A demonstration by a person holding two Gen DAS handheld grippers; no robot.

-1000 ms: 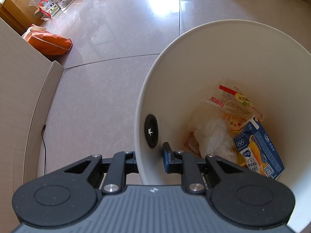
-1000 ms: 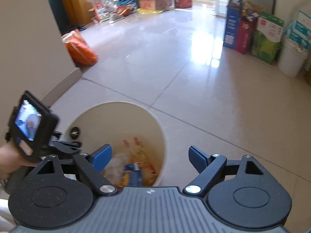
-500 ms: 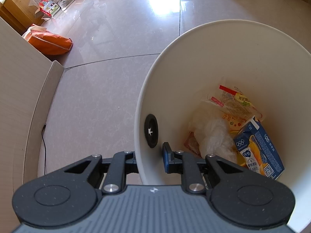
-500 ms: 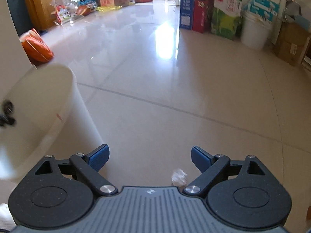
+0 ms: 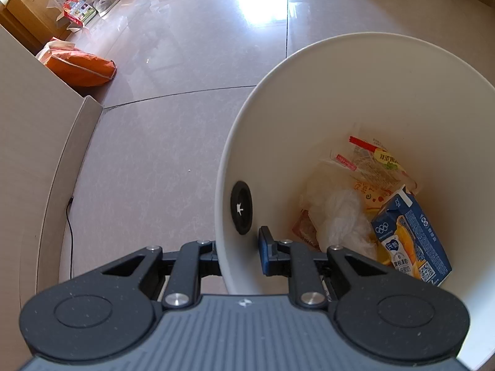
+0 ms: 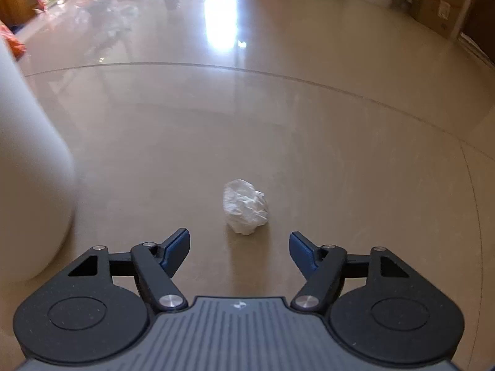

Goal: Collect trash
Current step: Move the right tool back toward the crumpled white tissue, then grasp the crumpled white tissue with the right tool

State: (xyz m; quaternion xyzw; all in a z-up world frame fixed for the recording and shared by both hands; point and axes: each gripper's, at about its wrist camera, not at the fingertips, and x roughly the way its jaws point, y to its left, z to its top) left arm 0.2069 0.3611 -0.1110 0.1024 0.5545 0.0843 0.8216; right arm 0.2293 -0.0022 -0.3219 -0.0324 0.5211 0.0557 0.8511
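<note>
The glossy beige tiled floor [image 6: 309,130] spreads wide, sunlight glaring off it toward the far wall. On it stands a tall white plastic bin [image 5: 386,71], and the left gripper [image 5: 238,255] is clamped on the bin's near rim, one finger outside the wall and the blue-padded one inside. Down in the bin lie a blue juice carton [image 5: 414,238] at the right, a crumpled clear plastic bag [image 5: 340,216] just beside it, and a printed yellow-and-red snack wrapper [image 5: 371,164] behind them. An orange sack [image 5: 80,68] slumps against the wall corner, well apart from the bin. The right gripper [image 6: 239,249] hovers low over the floor, its blue-padded fingers [image 6: 176,250] apart and closing, nothing between them yet. The crumpled white paper ball [image 6: 245,206] lies on the open floor just ahead of those fingertips, to the right of the bin.
</note>
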